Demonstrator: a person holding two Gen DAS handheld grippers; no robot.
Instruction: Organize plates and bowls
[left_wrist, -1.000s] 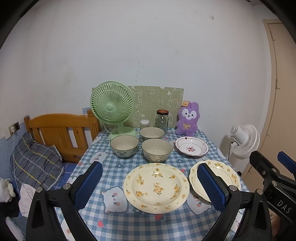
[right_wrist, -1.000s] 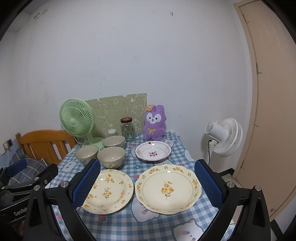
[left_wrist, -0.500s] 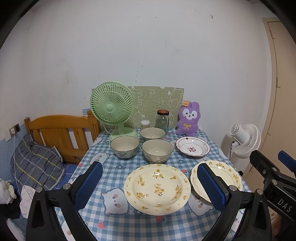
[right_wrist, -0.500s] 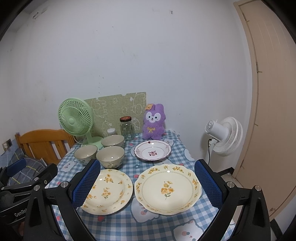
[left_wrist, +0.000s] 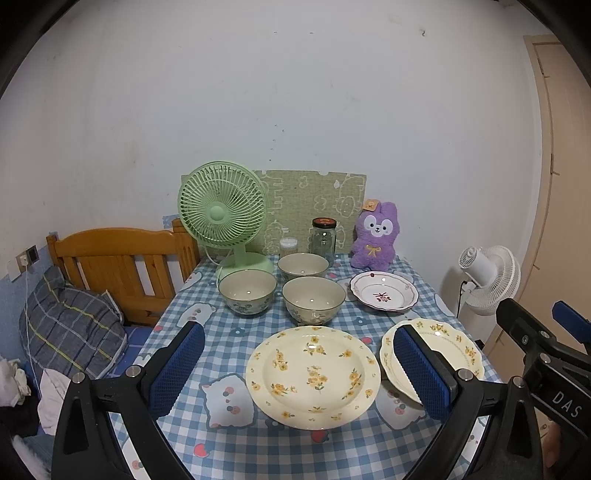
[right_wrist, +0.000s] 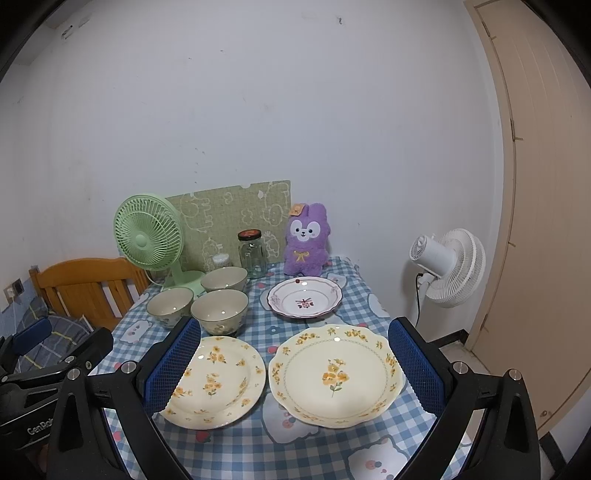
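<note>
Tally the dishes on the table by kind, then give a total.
Bowls: 3
Yellow-flowered plates: 2
White plate with red flower: 1
Total: 6

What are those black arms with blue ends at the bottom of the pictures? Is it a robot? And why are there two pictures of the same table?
No robot. A person holds a grabbing tool in each hand, and each tool has its own camera looking past its two blue-padded fingers. One picture comes from the left gripper, the other from the right gripper. Both are open and hold nothing. On the checked table sit three bowls, two yellow-flowered plates, a small white plate with a red flower, a green fan, a glass jar and a purple plush bunny.
</note>
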